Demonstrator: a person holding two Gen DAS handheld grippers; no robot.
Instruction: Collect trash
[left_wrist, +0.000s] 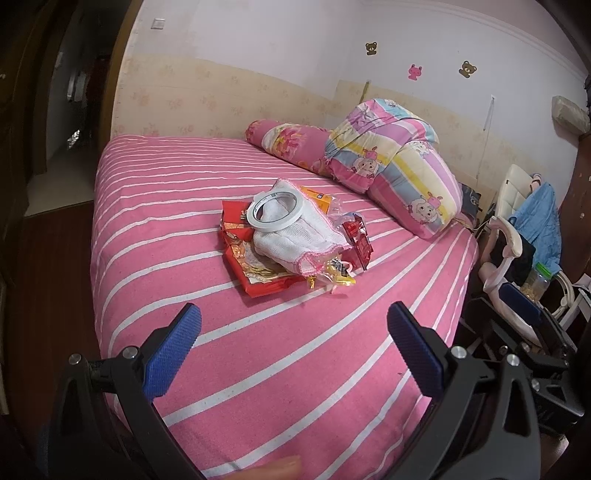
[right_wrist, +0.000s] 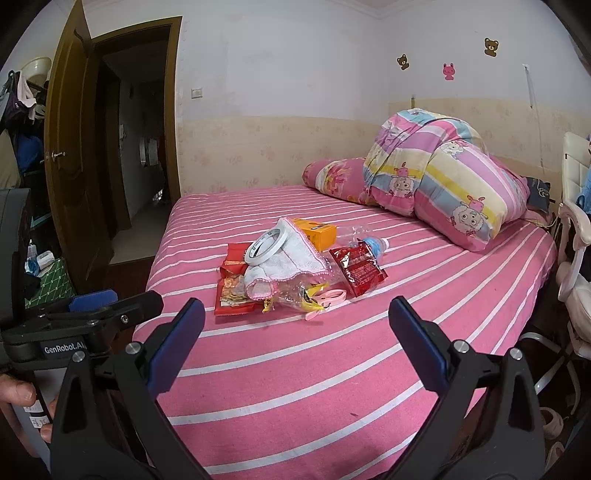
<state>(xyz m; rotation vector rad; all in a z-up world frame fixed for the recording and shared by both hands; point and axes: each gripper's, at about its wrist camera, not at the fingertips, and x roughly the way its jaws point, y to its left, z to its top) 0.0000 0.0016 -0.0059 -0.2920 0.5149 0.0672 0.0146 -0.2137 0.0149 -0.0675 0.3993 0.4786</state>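
Observation:
A pile of trash lies in the middle of the pink striped bed (left_wrist: 258, 369) (right_wrist: 295, 387). It holds a roll of white tape (left_wrist: 275, 210) (right_wrist: 265, 246) on a white cloth (left_wrist: 295, 240) (right_wrist: 284, 264), a large red snack wrapper (left_wrist: 258, 275) (right_wrist: 232, 295), a small red packet (left_wrist: 360, 240) (right_wrist: 356, 271), an orange box (left_wrist: 318, 199) (right_wrist: 317, 232), clear plastic wrappers (right_wrist: 295, 291) and a crushed plastic bottle (right_wrist: 369, 243). My left gripper (left_wrist: 293, 332) is open and empty, above the bed short of the pile. My right gripper (right_wrist: 295, 328) is open and empty, also short of the pile.
A folded cartoon quilt (left_wrist: 399, 162) (right_wrist: 443, 173) and a pink pillow (left_wrist: 291, 144) lie at the head of the bed. A white chair (right_wrist: 576, 229) with clothes stands to the right. An open brown door (right_wrist: 70, 147) is at the left.

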